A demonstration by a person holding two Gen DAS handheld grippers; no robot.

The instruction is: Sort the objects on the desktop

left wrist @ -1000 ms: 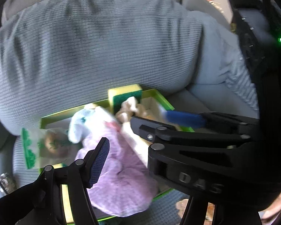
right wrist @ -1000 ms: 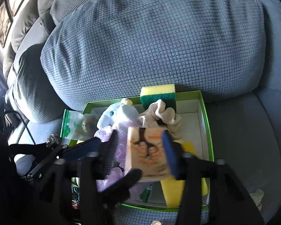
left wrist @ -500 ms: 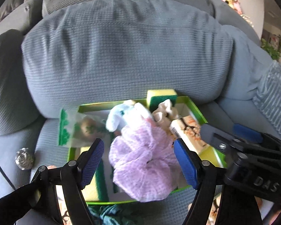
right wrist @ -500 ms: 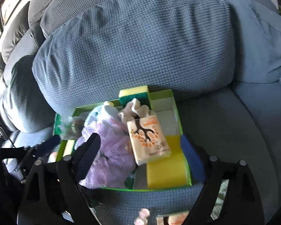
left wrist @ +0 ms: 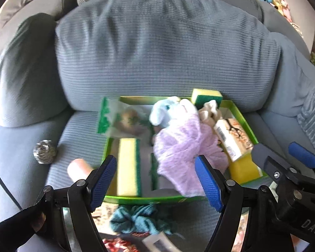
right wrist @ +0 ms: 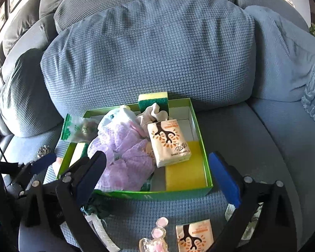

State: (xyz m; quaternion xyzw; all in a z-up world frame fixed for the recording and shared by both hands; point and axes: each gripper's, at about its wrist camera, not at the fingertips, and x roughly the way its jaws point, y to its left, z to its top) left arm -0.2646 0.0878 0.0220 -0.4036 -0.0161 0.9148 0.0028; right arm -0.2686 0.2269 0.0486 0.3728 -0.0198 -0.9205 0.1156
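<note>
A green box (right wrist: 206, 157) (left wrist: 244, 121) sits on a grey sofa seat. In it lie a tissue pack (right wrist: 168, 145) (left wrist: 233, 140), a purple cloth (right wrist: 124, 153) (left wrist: 182, 147), a white plush toy (left wrist: 166, 111), yellow sponges (right wrist: 184, 172) (left wrist: 127, 163) and a clear bag (left wrist: 124, 119). My left gripper (left wrist: 156, 180) is open and empty, in front of the box. My right gripper (right wrist: 157, 176) is open and empty, just before the box's near wall; it also shows in the left wrist view (left wrist: 283, 157).
On the seat in front of the box lie a second tissue pack (right wrist: 195, 235), a teal scrunchie (left wrist: 140, 218), a pink item (right wrist: 157, 233) and a white strip (right wrist: 100, 229). A steel scourer (left wrist: 44, 151) and a pink cylinder (left wrist: 79, 168) lie left of the box. A big cushion (right wrist: 149, 52) stands behind.
My right gripper let go of the tissue pack into the box and opened. Both grippers have pulled back from the box toward the seat's front.
</note>
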